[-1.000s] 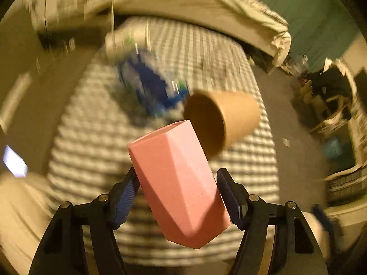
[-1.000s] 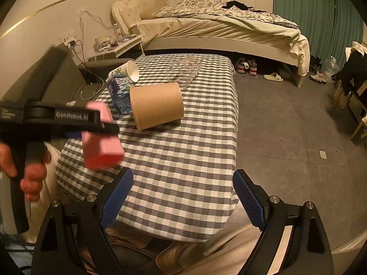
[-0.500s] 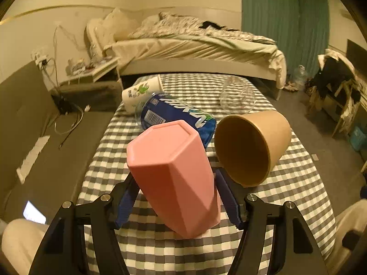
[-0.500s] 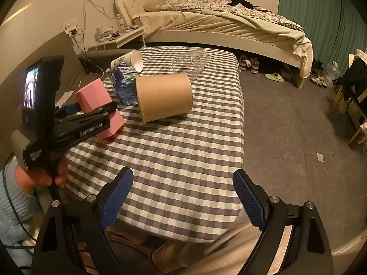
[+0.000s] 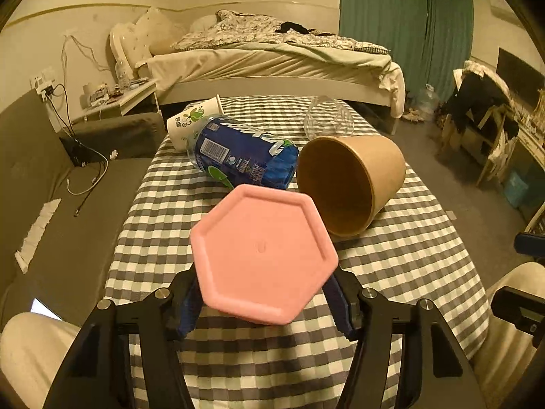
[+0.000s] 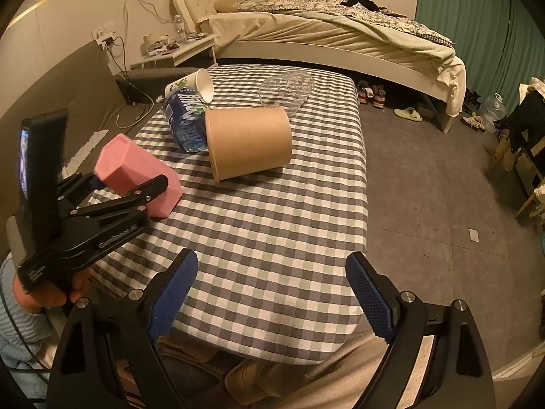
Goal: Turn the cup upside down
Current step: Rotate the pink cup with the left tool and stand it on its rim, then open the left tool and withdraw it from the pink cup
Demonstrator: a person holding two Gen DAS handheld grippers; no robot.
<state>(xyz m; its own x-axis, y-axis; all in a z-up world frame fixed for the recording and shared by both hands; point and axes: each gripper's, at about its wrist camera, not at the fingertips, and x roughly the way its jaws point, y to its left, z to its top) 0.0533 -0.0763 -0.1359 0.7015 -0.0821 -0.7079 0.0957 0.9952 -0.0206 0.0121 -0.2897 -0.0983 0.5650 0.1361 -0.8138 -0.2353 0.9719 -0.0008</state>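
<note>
My left gripper is shut on a pink hexagonal cup. The cup's flat base faces the left wrist camera. In the right wrist view the pink cup is tilted, base up and to the left, with its mouth end touching the checkered tablecloth near the table's left edge. The left gripper clamps it from the side there. My right gripper is open and empty above the table's near edge.
A brown paper cup lies on its side in the middle of the table. A blue water bottle, a white paper cup and a clear plastic cup lie behind it. A bed stands beyond; floor to the right.
The left gripper has turned the pink cup over and lowered it; its base now faces the camera and its mouth end meets the tablecloth. The right gripper has stayed put.
</note>
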